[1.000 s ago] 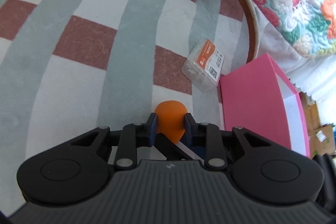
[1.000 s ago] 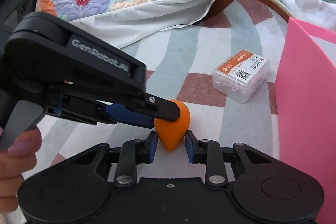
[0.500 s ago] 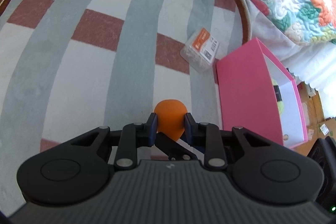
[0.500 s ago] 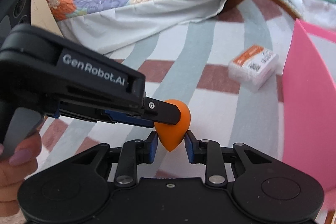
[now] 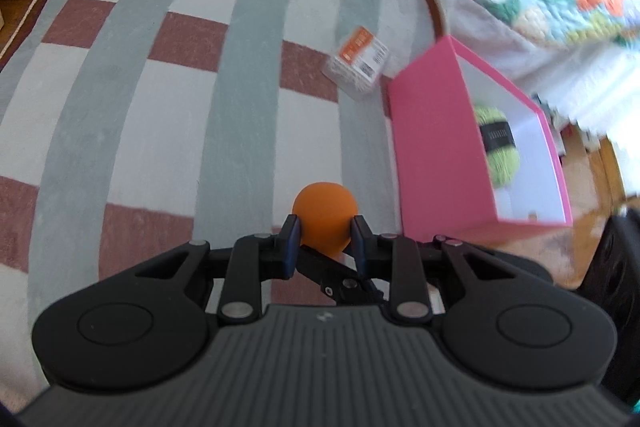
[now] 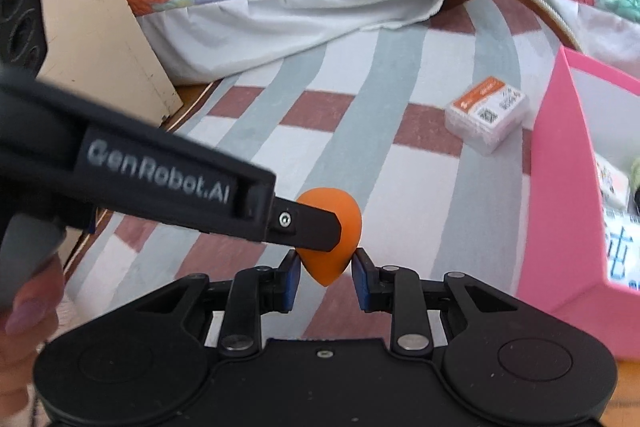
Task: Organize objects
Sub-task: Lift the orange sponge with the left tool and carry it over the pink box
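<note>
In the left wrist view, an orange teardrop-shaped sponge (image 5: 325,217) is held clamped in the left gripper (image 5: 325,241) above the striped rug (image 5: 168,131), near the open pink cardboard box (image 5: 436,155).

In the right wrist view, the sponge's tip is pinched by the narrow right gripper (image 6: 325,275); carriage over the box wall seems needed next.

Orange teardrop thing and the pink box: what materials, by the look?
Orange teardrop: probably soft foam sponge; matte, no glare, fine even surface. Pink box: likely card or paperboard; thin flat walls, crisp edges, matte pink outside, white inside. Neither is certain from looks alone.
</note>
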Demonstrator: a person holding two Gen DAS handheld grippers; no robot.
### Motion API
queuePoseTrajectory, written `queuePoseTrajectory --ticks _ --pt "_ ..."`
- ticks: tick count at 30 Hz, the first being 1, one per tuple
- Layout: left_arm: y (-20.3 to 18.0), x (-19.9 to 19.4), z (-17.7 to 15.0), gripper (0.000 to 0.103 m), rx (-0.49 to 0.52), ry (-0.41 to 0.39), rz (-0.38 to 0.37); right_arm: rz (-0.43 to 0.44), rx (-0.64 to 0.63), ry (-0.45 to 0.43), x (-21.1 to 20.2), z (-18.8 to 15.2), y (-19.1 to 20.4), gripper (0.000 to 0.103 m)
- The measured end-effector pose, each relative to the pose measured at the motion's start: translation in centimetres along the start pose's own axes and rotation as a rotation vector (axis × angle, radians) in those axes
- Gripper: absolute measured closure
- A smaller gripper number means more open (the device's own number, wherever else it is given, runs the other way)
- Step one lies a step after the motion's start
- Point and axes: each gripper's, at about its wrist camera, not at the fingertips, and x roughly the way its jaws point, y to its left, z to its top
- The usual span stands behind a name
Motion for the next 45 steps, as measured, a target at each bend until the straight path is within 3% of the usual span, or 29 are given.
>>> queuePoseTrajectory --ticks 3,23,45 --pt "-0.8 -0.9 -0.5 0.077 0.028 0.001 -0.001 0.007 0.043 0.033 -1.2 0.0 0.2 0.07" --pt "-5.5 -6.5 -1.6 0.077 0.077 -0.017 -0.061 0.0 0.0 0.008 -8.9 0.1 1.3 0.07" --pt "-11.5 -8.5 -1.8 0.078 0.174 -0.027 -0.108 -0.071 -0.035 -0.091 -15.0 -0.3 -0.4 0.068"
